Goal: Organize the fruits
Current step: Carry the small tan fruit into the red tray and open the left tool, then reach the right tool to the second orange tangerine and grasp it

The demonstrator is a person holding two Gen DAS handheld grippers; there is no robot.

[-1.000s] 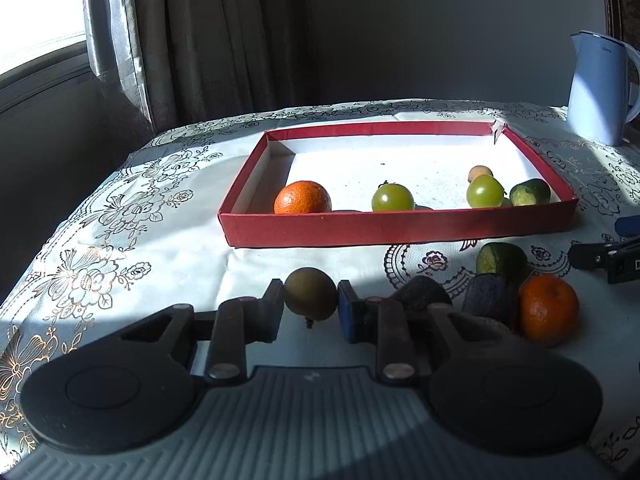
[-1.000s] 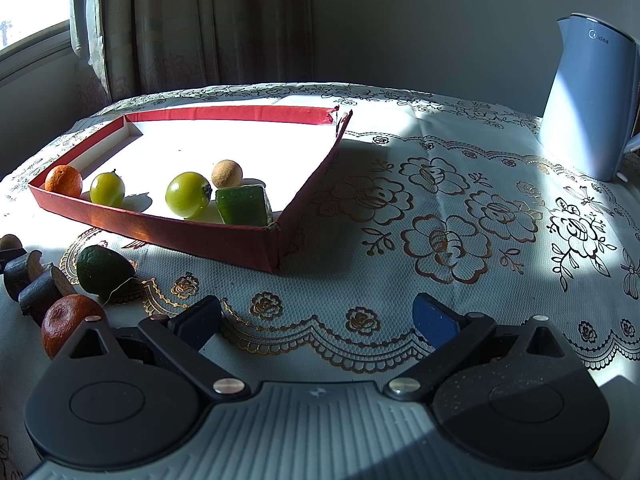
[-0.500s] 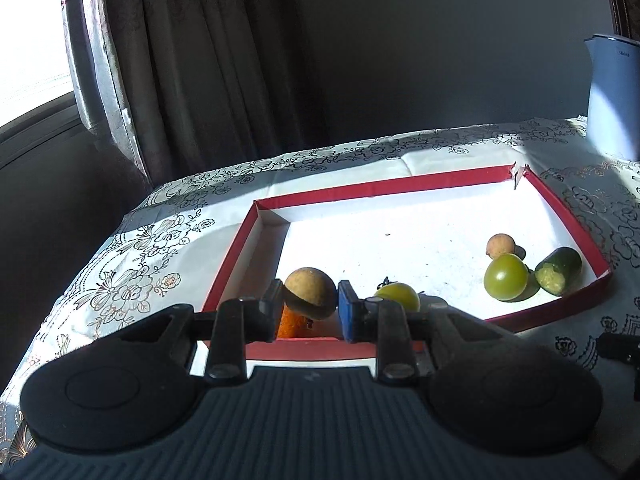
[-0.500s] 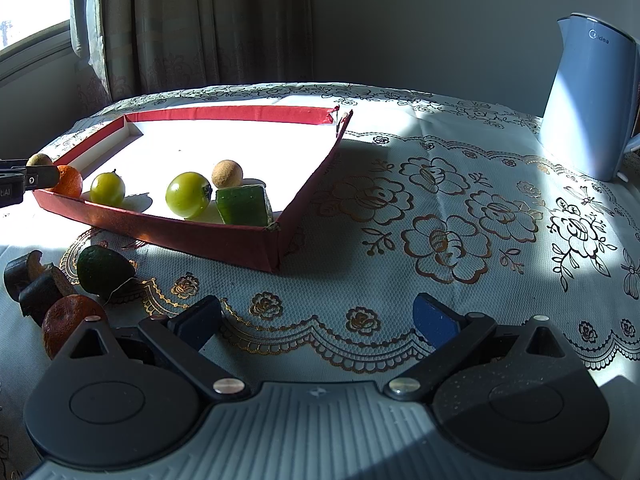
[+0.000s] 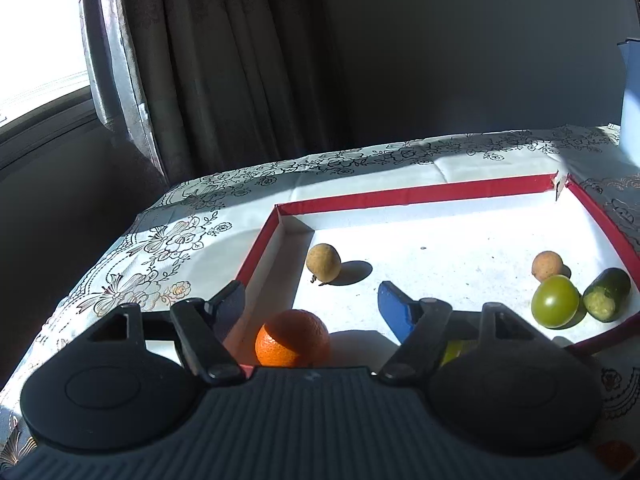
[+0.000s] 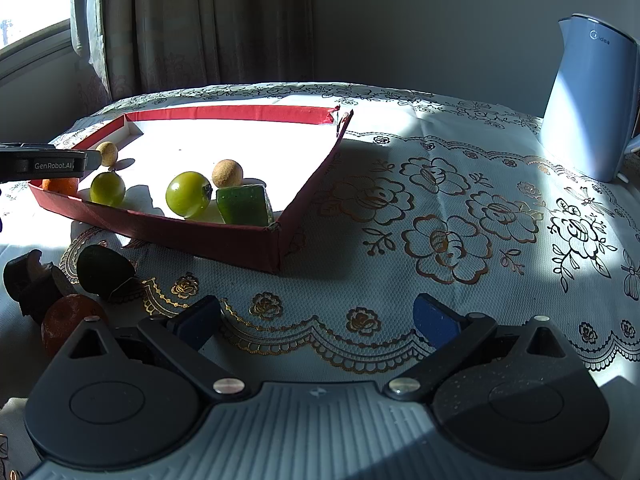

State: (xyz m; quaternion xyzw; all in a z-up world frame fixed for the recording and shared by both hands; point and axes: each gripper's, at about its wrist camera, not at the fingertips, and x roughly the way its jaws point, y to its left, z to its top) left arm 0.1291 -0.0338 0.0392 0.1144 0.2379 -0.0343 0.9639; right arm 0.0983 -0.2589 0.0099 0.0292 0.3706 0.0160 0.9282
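My left gripper [image 5: 312, 300] is open and empty above the near left corner of the red tray [image 5: 400, 196]. A brown round fruit [image 5: 323, 262] lies free on the tray floor just beyond the fingers. In the tray also lie an orange [image 5: 292, 338], a green tomato [image 5: 555, 306], a small tan fruit [image 5: 547, 266] and a cucumber piece [image 5: 606, 294]. My right gripper [image 6: 316, 320] is open and empty over the tablecloth, in front of the tray [image 6: 160, 224]. An avocado [image 6: 105, 272], an orange [image 6: 66, 322] and dark pieces [image 6: 34, 284] lie outside the tray at left.
A pale blue kettle [image 6: 588, 100] stands at the back right of the table. The left gripper's body [image 6: 44, 165] reaches in over the tray's left end in the right wrist view. Curtains and a window are behind the table.
My left gripper carried the brown fruit over the tray, opened and let it go; the fruit now lies on the tray floor. The right gripper has not moved.
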